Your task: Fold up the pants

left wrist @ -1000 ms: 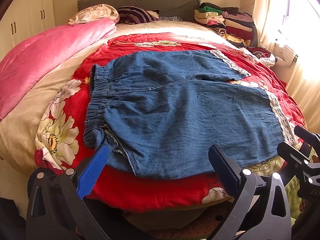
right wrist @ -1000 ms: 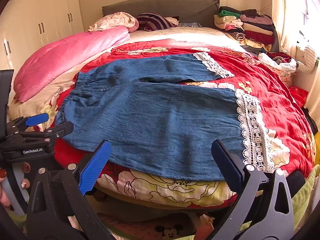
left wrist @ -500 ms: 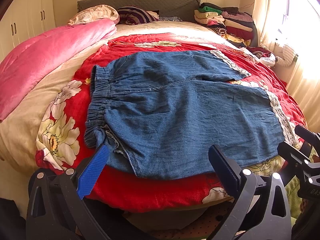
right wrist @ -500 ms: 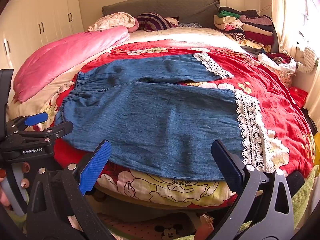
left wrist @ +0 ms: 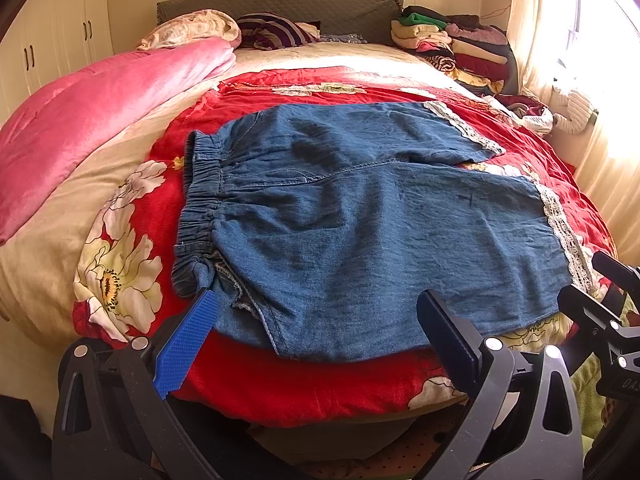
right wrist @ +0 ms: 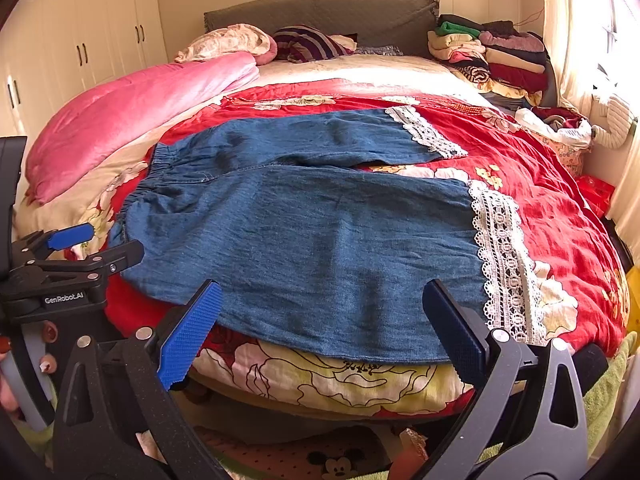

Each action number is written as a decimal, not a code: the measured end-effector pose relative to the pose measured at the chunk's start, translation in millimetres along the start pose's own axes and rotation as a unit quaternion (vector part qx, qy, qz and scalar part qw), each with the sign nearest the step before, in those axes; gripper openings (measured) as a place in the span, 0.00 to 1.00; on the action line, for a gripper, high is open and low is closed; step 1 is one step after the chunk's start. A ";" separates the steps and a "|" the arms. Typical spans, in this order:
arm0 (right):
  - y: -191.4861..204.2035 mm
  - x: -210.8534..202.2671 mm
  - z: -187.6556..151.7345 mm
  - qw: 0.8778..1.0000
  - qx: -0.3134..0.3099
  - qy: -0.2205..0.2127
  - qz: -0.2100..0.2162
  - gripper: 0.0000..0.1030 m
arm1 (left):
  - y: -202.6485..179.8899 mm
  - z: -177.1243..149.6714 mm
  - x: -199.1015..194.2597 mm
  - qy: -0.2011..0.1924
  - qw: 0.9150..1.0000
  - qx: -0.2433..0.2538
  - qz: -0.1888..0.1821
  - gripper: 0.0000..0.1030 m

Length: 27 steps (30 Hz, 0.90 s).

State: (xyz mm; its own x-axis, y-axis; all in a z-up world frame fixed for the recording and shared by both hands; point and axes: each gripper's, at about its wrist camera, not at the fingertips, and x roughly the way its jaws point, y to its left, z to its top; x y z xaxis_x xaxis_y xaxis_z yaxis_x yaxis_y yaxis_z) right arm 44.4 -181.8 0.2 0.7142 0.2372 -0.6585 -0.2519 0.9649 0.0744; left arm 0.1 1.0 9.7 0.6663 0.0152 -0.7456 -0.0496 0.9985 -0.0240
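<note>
1 pair of blue denim pants (left wrist: 360, 216) lies spread flat across the red floral quilt (left wrist: 280, 384) near the foot of the bed (right wrist: 360, 68), unfolded. Its elastic waistband (left wrist: 198, 200) sits toward the left side of the bed, and the 2 legs run to the right, each ending in a white lace cuff (right wrist: 502, 264). The near leg reaches the bed's front edge; the far leg angles slightly away, leaving a thin wedge of quilt showing between them near the cuffs.

The left gripper (left wrist: 316, 336) hangs just off the bed's front edge by the waistband end, its fingers spread wide and empty, the blue pad (left wrist: 186, 344) close to the waistband corner without clear contact. The right gripper (right wrist: 320, 328) hovers at the hem end of the near leg, fingers likewise wide apart and holding nothing. In the right wrist view the left gripper shows at the left edge, with fingertips of the person's hand just visible behind it.

Beyond the pants, a pink comforter (left wrist: 92, 108) is bunched along the bed's left side, pillows (right wrist: 228, 42) rest against a grey headboard (right wrist: 320, 10), and a stack of folded clothes (right wrist: 492, 52) sits at the far right corner by the bright curtain (left wrist: 536, 24). White wardrobe doors (right wrist: 80, 40) stand at left.
</note>
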 end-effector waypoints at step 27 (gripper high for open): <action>13.0 62.0 97.0 0.997 -0.051 0.011 0.050 0.92 | 62.8 67.0 46.2 -0.009 0.998 -0.048 0.028 0.96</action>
State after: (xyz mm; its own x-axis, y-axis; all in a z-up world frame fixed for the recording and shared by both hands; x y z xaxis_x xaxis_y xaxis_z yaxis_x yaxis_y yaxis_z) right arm 148.8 -143.6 32.9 0.6685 0.3274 -0.6678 -0.3862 0.9202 0.0646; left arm 77.6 68.0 18.3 0.6731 0.0731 -0.7359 -0.1585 0.9862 -0.0470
